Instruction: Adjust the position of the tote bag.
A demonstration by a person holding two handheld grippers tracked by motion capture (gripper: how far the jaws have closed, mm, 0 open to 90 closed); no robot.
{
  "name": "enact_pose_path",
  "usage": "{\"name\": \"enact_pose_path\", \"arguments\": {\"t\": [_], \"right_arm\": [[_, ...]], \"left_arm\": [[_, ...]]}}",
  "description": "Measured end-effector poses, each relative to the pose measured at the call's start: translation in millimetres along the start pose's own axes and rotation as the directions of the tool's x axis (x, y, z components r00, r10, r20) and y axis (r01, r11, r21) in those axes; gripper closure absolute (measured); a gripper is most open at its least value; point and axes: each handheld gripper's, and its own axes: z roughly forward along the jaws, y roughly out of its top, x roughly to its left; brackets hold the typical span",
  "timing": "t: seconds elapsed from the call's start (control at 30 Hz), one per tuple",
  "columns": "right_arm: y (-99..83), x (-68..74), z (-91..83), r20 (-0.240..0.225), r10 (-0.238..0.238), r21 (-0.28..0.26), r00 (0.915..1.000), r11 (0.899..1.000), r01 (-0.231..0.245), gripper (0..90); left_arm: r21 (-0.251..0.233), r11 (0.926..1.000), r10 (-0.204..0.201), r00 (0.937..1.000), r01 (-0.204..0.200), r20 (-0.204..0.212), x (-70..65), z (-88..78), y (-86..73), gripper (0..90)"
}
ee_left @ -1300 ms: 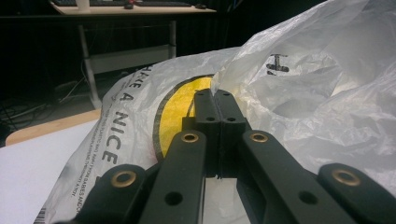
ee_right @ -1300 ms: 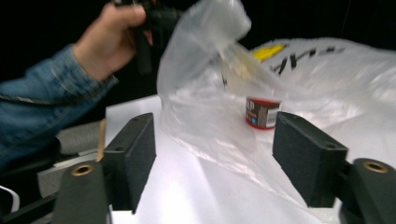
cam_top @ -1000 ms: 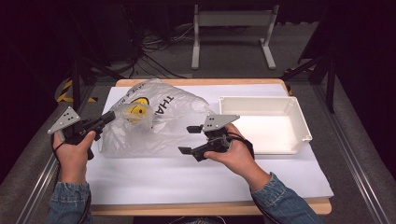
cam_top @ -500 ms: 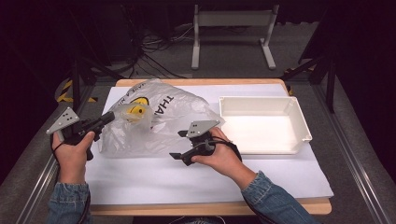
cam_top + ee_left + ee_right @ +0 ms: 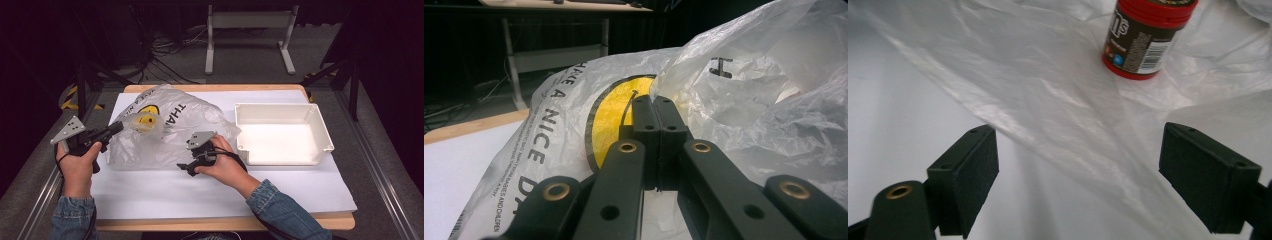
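On table, left of white tray | plastic bag lying with red jar seemingly inside | left gripper clamped on bag's edge | right gripper jaws just opening, spread at bag's near edge, nothing gripped | jar not yet out, tray empty.

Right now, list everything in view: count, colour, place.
plastic bag: one, clear with yellow smiley and black print, left-centre of the sheet.
jar: one, red with dark label, inside the bag.
tray: one, white, right of the bag.
paper sheet: one, white, covering the table.
table: one, wooden.
left gripper: black, shut on the bag's edge.
right gripper: black, jaws have just been opening, at the bag's near edge.
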Motion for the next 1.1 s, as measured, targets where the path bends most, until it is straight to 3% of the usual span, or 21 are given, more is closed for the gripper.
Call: {"name": "enact_pose_path", "arguments": {"t": [0.1, 0.13, 0.17, 0.3, 0.43, 0.6, 0.7, 1.1], "right_arm": [[1.6, -3.6, 2.2, 0.045, -0.025, 0.01, 0.9987, 1.0, 0.024, 18.2], [2.1, -8.0, 3.5, 0.048, -0.023, 0.033, 0.9986, 0.999, 0.022, 30.5], [2.1, -8.0, 3.5, 0.048, -0.023, 0.033, 0.9986, 0.999, 0.022, 30.5], [1.3, -11.3, 4.5, 0.001, -0.012, 0.096, 0.9999, 0.995, 0.012, 63.5], [3.5, -10.0, -0.2, -0.05, 0.005, 0.08, 0.9988, 0.997, -0.001, 87.8], [5.1, -8.1, -4.0, -0.065, 0.01, 0.078, 0.9978, 0.997, -0.005, 89.9], [8.8, 0.9, -13.0, -0.106, -0.004, 0.069, 0.9944, 0.998, 0.011, 89.9], [14.6, 36.2, -63.7, -0.2, -0.038, 0.088, 0.9791, 0.995, 0.057, 89.9]], "left_arm": [[-0.007, 1.0, 0.004, 1.0, -0.004, -0.001, -0.6, -0.4, 0.8, 89.8], [-0.006, 1.0, 0.007, 1.0, -0.007, 0.002, -0.9, -0.6, 1.2, 89.8], [-0.006, 1.0, 0.007, 1.0, -0.007, 0.002, -0.9, -0.6, 1.2, 89.7], [-0.004, 1.0, 0.005, 1.0, -0.005, 0.009, -2.2, -0.2, 1.5, 89.7], [-0.012, 0.9999, 0.012, 0.9998, -0.012, 0.014, -4.1, -0.4, 3.1, 89.8], [-0.011, 0.9998, 0.015, 0.9997, -0.015, 0.02, -6.2, -1.2, 4.5, 89.8], [-0.02, 0.9996, 0.019, 0.9996, -0.019, 0.019, -7.5, -1.8, 5.3, 89.8], [-0.027, 0.9994, 0.022, 0.9993, -0.021, 0.032, -11.4, -2.2, 6.1, 89.9]]}}
